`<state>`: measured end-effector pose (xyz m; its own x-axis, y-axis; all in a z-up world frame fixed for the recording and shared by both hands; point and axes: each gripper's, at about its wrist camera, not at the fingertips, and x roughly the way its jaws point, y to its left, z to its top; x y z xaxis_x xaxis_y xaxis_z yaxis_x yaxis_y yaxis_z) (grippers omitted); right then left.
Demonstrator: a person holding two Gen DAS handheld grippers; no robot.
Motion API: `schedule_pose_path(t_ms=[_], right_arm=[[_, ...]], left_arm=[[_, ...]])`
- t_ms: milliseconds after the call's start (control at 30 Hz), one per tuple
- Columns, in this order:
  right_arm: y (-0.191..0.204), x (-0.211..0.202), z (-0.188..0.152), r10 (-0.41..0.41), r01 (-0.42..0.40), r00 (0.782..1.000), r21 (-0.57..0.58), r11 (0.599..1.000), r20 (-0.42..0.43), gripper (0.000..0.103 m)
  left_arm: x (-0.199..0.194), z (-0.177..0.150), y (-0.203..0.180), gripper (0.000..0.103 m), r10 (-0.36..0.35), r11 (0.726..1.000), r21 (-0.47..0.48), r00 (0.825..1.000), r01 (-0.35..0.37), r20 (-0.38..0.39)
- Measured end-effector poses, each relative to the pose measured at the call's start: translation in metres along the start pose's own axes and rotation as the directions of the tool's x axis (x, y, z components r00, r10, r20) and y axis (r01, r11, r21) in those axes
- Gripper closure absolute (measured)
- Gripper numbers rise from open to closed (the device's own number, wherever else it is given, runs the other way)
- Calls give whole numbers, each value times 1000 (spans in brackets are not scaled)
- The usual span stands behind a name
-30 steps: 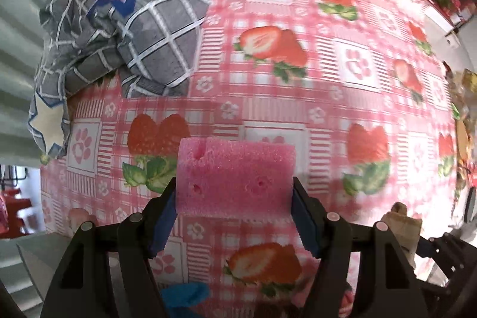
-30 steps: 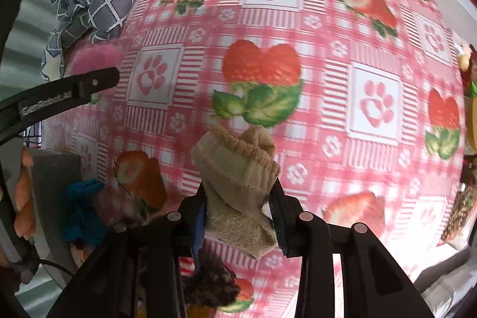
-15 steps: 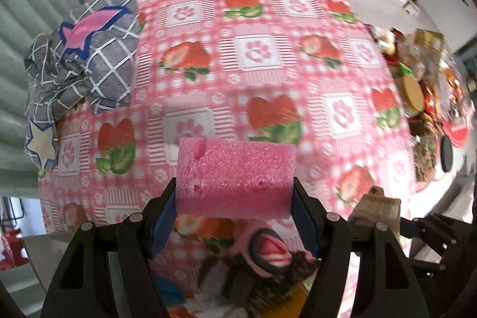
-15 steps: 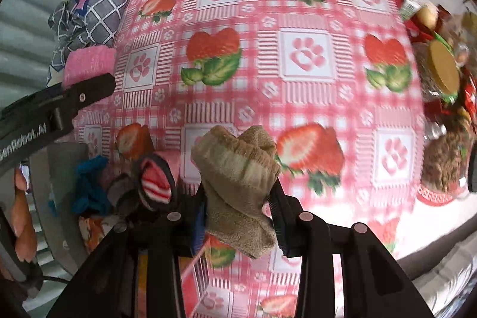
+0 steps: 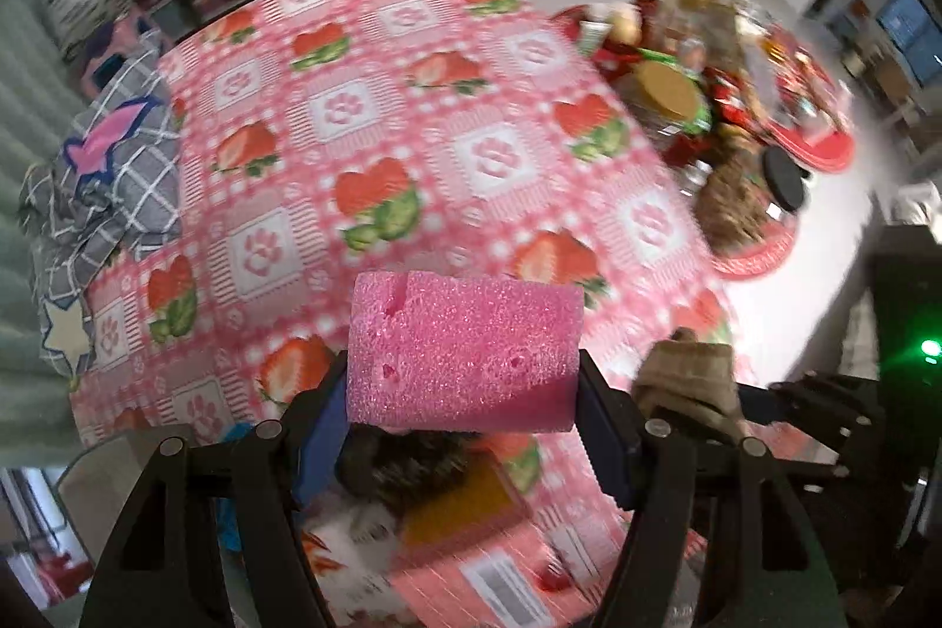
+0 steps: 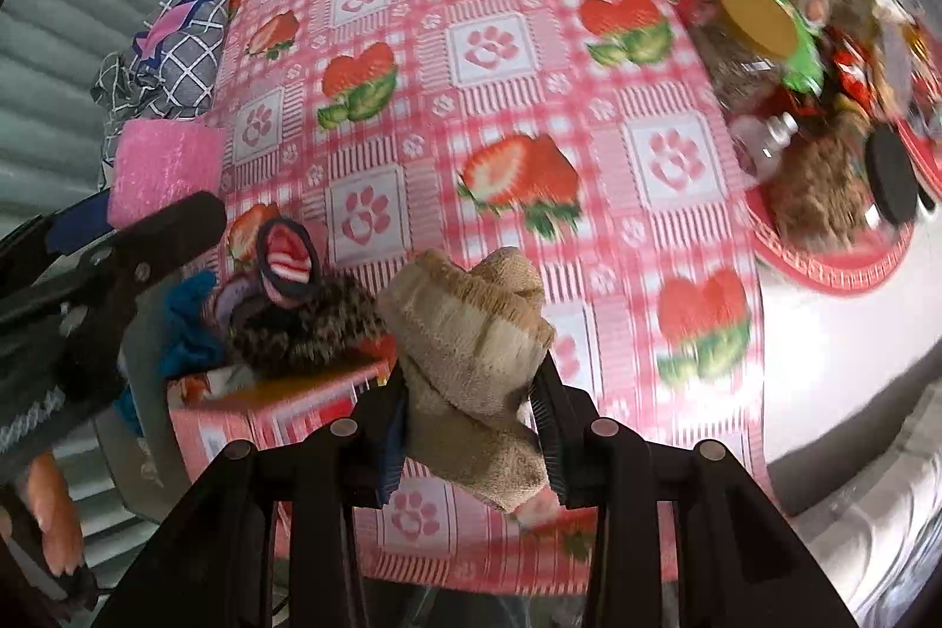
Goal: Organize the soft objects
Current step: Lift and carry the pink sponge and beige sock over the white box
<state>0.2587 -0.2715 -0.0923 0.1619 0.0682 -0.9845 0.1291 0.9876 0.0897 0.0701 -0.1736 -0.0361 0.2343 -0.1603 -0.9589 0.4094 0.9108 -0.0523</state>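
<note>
Now the left gripper (image 5: 462, 392) pinches a pink sponge (image 5: 462, 351); the right gripper (image 6: 471, 410) clamps a tan sock (image 6: 471, 369). Neither is in the box (image 6: 282, 404) of soft things at near left, so both remain.

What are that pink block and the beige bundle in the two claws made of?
The pink block looks like foam sponge: its matte, grainy surface is pitted with small holes. The beige bundle looks like a knitted, fuzzy fabric, probably a rolled sock, judging by its ribbed cuff and soft folds.

Even bright light; motion blur across tablecloth (image 5: 377, 110); strong fisheye bending, dark corners.
</note>
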Motion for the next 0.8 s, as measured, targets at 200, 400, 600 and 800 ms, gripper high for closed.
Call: schedule_pose_path(t_ms=[200,400,600,800], right_arm=[[-18,-12,-37,-20,19,1000,81,997,7,64],[-31,-21,-72,-46,44,999,136,990,13,64],[-39,-20,-105,-43,42,999,195,980,2,64],[-35,-14,-132,-40,43,999,214,976,-21,64]], left_arm=[[-22,-24,-44,30,-48,991,126,999,45,20],[-35,-52,-70,30,-87,975,208,996,83,11],[-46,-84,-78,30,-118,962,250,993,113,7],[-55,-118,-69,30,-127,959,257,992,123,-3]])
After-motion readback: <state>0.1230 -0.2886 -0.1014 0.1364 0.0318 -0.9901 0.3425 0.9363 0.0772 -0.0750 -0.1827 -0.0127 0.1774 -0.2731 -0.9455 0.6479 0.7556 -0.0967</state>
